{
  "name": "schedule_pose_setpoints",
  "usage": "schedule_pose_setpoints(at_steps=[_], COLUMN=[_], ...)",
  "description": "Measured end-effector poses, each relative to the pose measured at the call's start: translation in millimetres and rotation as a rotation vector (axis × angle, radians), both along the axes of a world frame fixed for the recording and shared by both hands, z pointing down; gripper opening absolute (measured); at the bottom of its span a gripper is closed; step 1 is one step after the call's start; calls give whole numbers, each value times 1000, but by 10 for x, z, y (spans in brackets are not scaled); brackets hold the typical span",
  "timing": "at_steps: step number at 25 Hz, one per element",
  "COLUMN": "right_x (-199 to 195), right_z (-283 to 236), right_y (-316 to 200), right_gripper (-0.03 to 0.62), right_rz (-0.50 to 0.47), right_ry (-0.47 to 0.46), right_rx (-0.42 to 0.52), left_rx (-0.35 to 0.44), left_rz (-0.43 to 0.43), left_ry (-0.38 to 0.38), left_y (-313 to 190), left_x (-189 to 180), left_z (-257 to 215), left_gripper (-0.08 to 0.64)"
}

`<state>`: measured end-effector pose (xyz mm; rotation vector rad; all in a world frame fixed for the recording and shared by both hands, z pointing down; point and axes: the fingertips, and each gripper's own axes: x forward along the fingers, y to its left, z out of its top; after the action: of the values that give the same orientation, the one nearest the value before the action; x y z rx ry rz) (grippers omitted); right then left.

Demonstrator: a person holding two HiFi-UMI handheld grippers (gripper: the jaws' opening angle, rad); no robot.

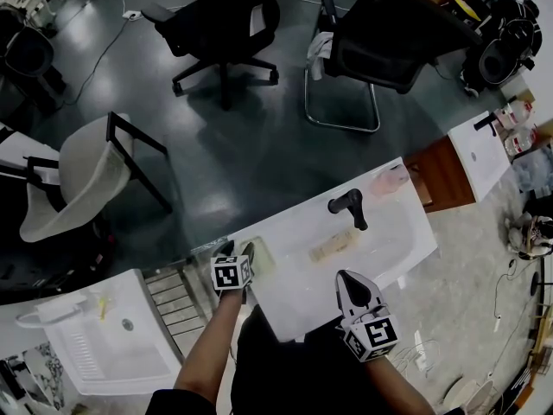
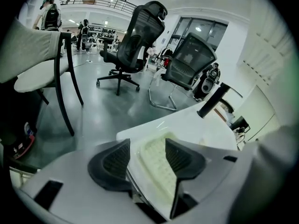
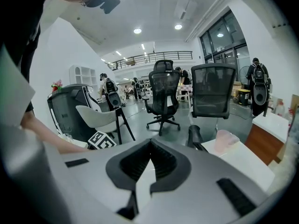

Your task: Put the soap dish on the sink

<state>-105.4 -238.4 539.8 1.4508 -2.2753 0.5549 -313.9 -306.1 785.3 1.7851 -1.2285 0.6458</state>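
The soap dish (image 1: 262, 258), pale green and ribbed, lies on the left corner of the white sink (image 1: 406, 232). My left gripper (image 1: 238, 249) stands over it, open. In the left gripper view the soap dish (image 2: 156, 169) sits between the spread jaws of the left gripper (image 2: 147, 143); the pads do not press on it. The right gripper (image 1: 352, 280) hovers over the sink's near edge, shut and empty. In the right gripper view the right gripper (image 3: 150, 143) has its tips together, with the black faucet (image 3: 196, 136) beyond.
A black faucet (image 1: 348, 206) stands at the sink's far rim, a beige item (image 1: 331, 247) lies in the basin, and a pink object (image 1: 390, 180) sits at the far right corner. Office chairs (image 1: 220, 15), a grey chair (image 1: 78, 175) and another sink (image 1: 112, 335) stand around.
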Motion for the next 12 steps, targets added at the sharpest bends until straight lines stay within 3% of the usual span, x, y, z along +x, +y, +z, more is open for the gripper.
schedule_pose_setpoints(at_steps=[12], right_x=[390], right_z=[-88], right_y=[80], right_gripper=[-3], right_rz=[-42], right_ry=[-44], right_rx=[30], left_rx=[88], left_rz=[-57], left_ry=[-13], left_y=[230], left_x=[26], left_z=[-397], left_gripper=[218])
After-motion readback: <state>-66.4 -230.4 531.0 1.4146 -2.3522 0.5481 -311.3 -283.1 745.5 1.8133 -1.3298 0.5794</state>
